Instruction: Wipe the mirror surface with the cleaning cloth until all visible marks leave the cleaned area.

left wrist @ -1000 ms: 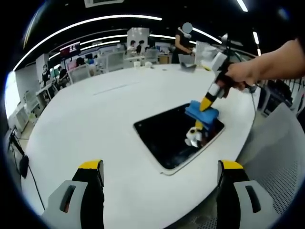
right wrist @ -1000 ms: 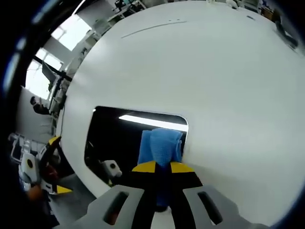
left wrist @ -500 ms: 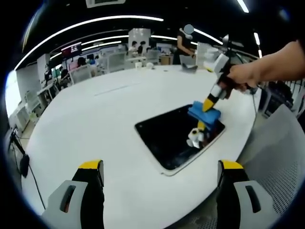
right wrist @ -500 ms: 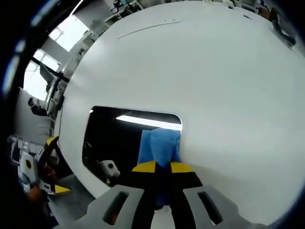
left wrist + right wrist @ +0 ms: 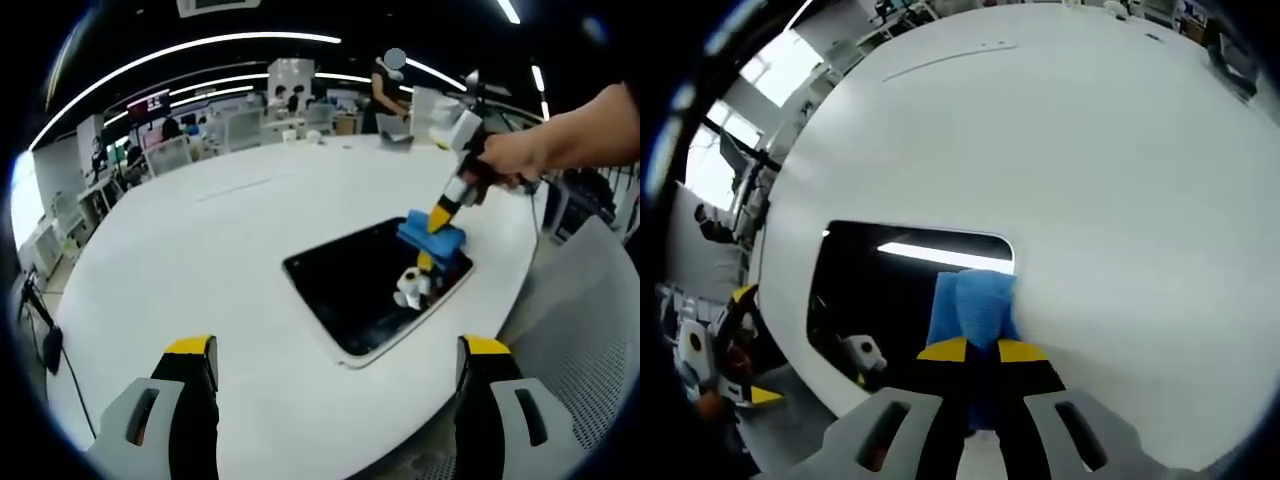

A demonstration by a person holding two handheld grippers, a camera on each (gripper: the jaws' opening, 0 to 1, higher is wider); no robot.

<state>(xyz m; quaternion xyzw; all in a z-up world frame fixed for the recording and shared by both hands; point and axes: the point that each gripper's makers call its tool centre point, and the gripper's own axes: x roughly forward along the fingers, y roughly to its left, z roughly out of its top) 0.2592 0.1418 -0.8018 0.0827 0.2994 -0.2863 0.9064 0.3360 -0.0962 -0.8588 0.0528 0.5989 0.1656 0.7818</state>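
The blue cleaning cloth (image 5: 975, 305) looks soft, light and easily bunched, so it is best pinched at a folded edge, as it is now: the right claw (image 5: 970, 352) is clenched on its near end and the rest lies at 12 o'clock from the tips, pressed flat on the mirror (image 5: 890, 290) by its far corner. In the left gripper view the left claw (image 5: 335, 350) hangs released over the white table (image 5: 200, 250), with the mirror at about 1 o'clock and well apart from it. The glass is probably slick and fragile.
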